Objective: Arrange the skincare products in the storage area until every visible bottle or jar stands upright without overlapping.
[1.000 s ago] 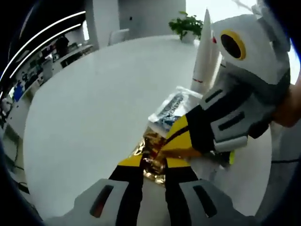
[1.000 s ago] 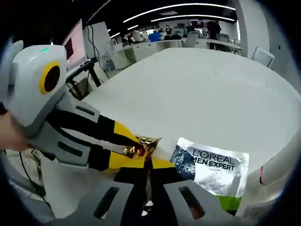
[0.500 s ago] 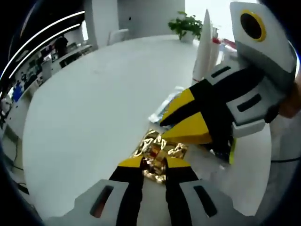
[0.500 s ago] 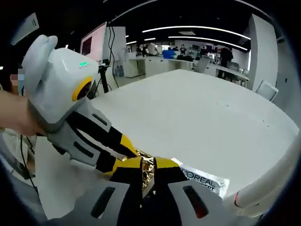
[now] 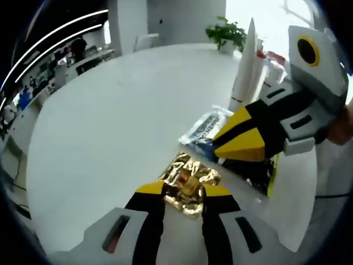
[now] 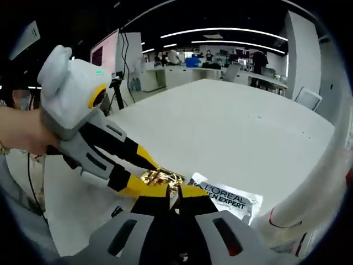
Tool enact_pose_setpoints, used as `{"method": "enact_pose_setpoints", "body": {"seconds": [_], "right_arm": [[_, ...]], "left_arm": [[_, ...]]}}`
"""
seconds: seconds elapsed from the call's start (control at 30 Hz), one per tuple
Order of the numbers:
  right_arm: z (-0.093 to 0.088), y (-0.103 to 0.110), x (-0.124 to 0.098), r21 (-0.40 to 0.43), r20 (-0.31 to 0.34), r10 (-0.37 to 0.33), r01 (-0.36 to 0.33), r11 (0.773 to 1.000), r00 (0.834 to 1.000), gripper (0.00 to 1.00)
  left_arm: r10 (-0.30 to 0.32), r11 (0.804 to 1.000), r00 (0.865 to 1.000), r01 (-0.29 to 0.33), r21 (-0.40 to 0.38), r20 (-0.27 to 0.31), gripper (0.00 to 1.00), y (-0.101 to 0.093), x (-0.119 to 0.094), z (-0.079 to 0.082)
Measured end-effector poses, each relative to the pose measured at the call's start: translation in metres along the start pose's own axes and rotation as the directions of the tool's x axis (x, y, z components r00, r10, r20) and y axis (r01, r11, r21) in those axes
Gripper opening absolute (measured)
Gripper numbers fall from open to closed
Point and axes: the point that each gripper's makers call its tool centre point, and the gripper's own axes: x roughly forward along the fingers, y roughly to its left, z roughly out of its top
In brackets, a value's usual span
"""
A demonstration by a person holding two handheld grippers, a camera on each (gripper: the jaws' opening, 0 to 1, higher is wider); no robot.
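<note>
Left gripper (image 5: 185, 190) low over white table (image 5: 99, 143); yellow-tipped jaws parted a little, crumpled gold foil packet (image 5: 188, 178) lying between and just ahead of the tips. Contact between tips and foil not resolvable from the left gripper view. In the right gripper view, left gripper (image 6: 151, 171) entering from the left, held by a hand (image 6: 22, 132), its tip down at the gold foil packet (image 6: 160, 178).

Right gripper (image 6: 174, 194) jaws nearly closed, narrow gap only; edge of the gold packet sitting right at the tips. Pinched or merely touching: cannot tell. In the left gripper view, right gripper (image 5: 242, 142) coming in from the right, yellow tips close together, hovering above and just right of the packet, partly over the silver sachet (image 5: 205, 126).

Silver sachet (image 6: 226, 199) flat on the table just beside the gold packet, printed "L'OREAL MEN EXPERT". Green-edged flat item (image 5: 272, 176) partly hidden beneath the right gripper, near the sachet. White tube (image 5: 245, 66) upright behind the sachet, cap down, tapered end up; red mark near its base. Same tube (image 6: 309, 193) large and blurred at right edge of the right gripper view.

Potted plant (image 5: 227, 34) at far edge of the table. Office desks and ceiling light strips in the background.
</note>
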Motion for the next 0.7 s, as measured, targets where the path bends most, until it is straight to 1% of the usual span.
{"method": "enact_pose_setpoints", "body": {"seconds": [0.07, 0.13, 0.2, 0.23, 0.27, 0.4, 0.43, 0.5, 0.57, 0.63, 0.7], "right_arm": [[0.003, 0.002, -0.004, -0.003, 0.007, 0.006, -0.006, 1.000, 1.000, 0.08], [0.006, 0.007, -0.009, -0.030, 0.016, 0.018, -0.017, 0.999, 1.000, 0.09], [0.010, 0.013, -0.016, -0.046, 0.026, 0.045, -0.044, 0.998, 0.999, 0.09], [0.010, 0.015, -0.018, -0.051, 0.026, 0.054, -0.052, 0.997, 0.998, 0.09], [0.011, 0.018, -0.022, -0.070, 0.030, 0.062, -0.059, 0.996, 0.998, 0.11], [0.012, 0.022, -0.035, -0.107, 0.048, 0.076, -0.071, 0.992, 0.996, 0.20], [0.014, 0.024, -0.045, -0.117, 0.047, 0.078, -0.072, 0.991, 0.996, 0.22], [0.012, 0.026, -0.055, -0.140, 0.049, 0.078, -0.070, 0.988, 0.996, 0.28], [0.009, 0.030, -0.067, -0.170, 0.052, 0.086, -0.076, 0.982, 0.995, 0.28], [0.004, 0.032, -0.078, -0.177, 0.057, 0.093, -0.081, 0.981, 0.994, 0.32], [-0.001, 0.031, -0.091, -0.179, 0.067, 0.091, -0.077, 0.981, 0.994, 0.35]], "left_arm": [[0.006, 1.000, 1.000, -0.006, -0.010, 0.009, 0.26, 0.001, -0.003, 0.003], [0.013, 1.000, 1.000, -0.012, -0.017, 0.013, 0.27, 0.001, -0.006, 0.004], [0.021, 0.999, 1.000, -0.020, -0.034, 0.024, 0.30, 0.000, -0.010, 0.007], [0.026, 0.998, 0.999, -0.024, -0.050, 0.033, 0.32, -0.002, -0.016, 0.010], [0.029, 0.998, 0.999, -0.026, -0.060, 0.039, 0.34, -0.003, -0.018, 0.012], [0.052, 0.996, 0.997, -0.048, -0.078, 0.053, 0.39, -0.010, -0.028, 0.015], [0.058, 0.995, 0.997, -0.053, -0.081, 0.053, 0.41, -0.012, -0.031, 0.015], [0.064, 0.994, 0.996, -0.058, -0.091, 0.056, 0.45, -0.018, -0.039, 0.017], [0.065, 0.993, 0.996, -0.059, -0.099, 0.059, 0.49, -0.022, -0.043, 0.016], [0.078, 0.990, 0.995, -0.071, -0.118, 0.057, 0.52, -0.029, -0.052, 0.012], [0.095, 0.986, 0.994, -0.087, -0.142, 0.055, 0.55, -0.030, -0.055, 0.006]]}}
